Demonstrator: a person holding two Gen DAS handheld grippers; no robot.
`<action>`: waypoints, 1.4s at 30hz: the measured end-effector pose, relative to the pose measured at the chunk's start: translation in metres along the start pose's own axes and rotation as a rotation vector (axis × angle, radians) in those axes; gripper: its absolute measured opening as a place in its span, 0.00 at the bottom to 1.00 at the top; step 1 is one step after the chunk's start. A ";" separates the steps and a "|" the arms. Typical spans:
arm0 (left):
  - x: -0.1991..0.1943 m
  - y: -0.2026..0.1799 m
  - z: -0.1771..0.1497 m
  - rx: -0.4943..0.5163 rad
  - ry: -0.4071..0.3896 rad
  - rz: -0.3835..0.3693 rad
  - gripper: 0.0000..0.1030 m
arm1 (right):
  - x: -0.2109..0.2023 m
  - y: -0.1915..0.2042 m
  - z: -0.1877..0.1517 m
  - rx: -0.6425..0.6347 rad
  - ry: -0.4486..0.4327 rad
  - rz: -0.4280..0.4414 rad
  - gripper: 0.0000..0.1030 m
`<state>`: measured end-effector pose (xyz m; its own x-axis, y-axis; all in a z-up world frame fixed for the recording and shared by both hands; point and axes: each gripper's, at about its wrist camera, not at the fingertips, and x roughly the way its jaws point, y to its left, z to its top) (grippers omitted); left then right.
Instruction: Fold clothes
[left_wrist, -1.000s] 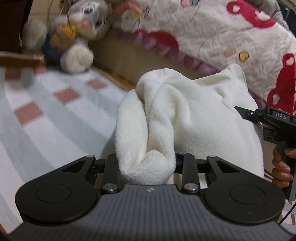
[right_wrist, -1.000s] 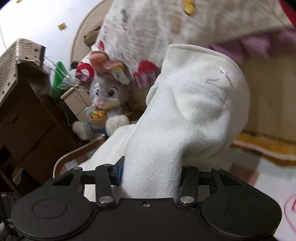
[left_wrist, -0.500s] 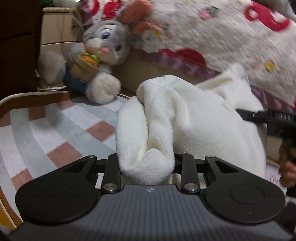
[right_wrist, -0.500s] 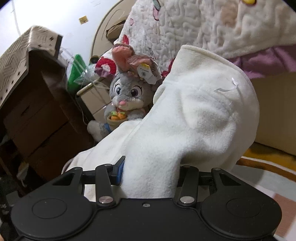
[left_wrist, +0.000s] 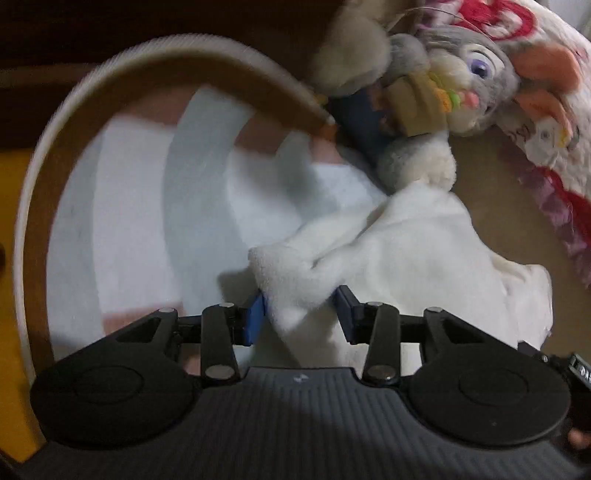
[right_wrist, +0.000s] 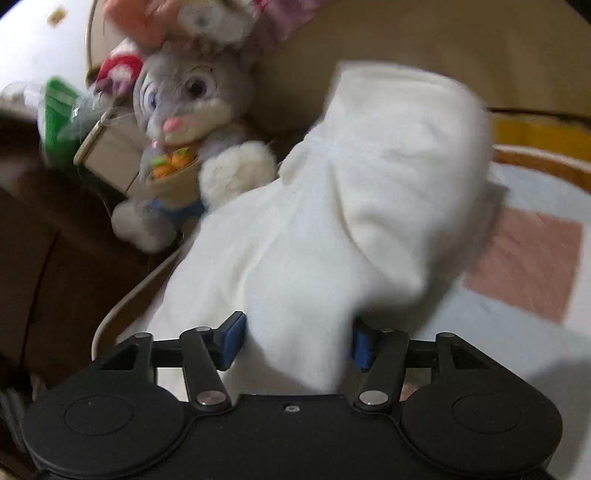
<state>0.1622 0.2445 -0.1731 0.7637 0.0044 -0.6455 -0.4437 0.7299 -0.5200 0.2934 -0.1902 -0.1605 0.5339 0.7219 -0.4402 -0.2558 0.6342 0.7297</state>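
Both grippers, left (left_wrist: 300, 314) and right (right_wrist: 295, 341), pinch bunched corners of the white fleece (right_wrist: 351, 206), which drapes over a striped, checked rug (left_wrist: 147, 229). A plush rabbit (right_wrist: 184, 122) sits just beyond it.

A round rug (left_wrist: 147, 221) with pink and pale squares lies on the floor. A grey toy bunny (right_wrist: 184, 122) sits at its edge, beside a flowery quilt (left_wrist: 554, 92) and dark brown furniture (right_wrist: 55, 258).

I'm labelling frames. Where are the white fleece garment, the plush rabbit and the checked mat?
white fleece garment (right_wrist: 369, 206), right wrist view, middle of bundle
plush rabbit (right_wrist: 184, 92), right wrist view, face
checked mat (left_wrist: 140, 221), left wrist view, pale stripe
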 end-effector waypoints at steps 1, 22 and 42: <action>-0.002 0.002 0.001 -0.035 -0.011 -0.014 0.43 | 0.008 -0.002 -0.001 0.021 0.015 -0.006 0.71; 0.026 -0.020 -0.018 -0.018 -0.054 0.003 0.24 | 0.070 -0.012 0.069 0.034 -0.068 0.040 0.37; -0.067 -0.127 0.006 0.220 -0.219 0.074 0.37 | 0.010 0.012 0.056 -0.348 -0.302 -0.426 0.58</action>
<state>0.1698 0.1557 -0.0608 0.8265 0.1929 -0.5289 -0.4082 0.8523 -0.3270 0.3404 -0.1905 -0.1268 0.8377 0.3084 -0.4507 -0.1910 0.9387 0.2871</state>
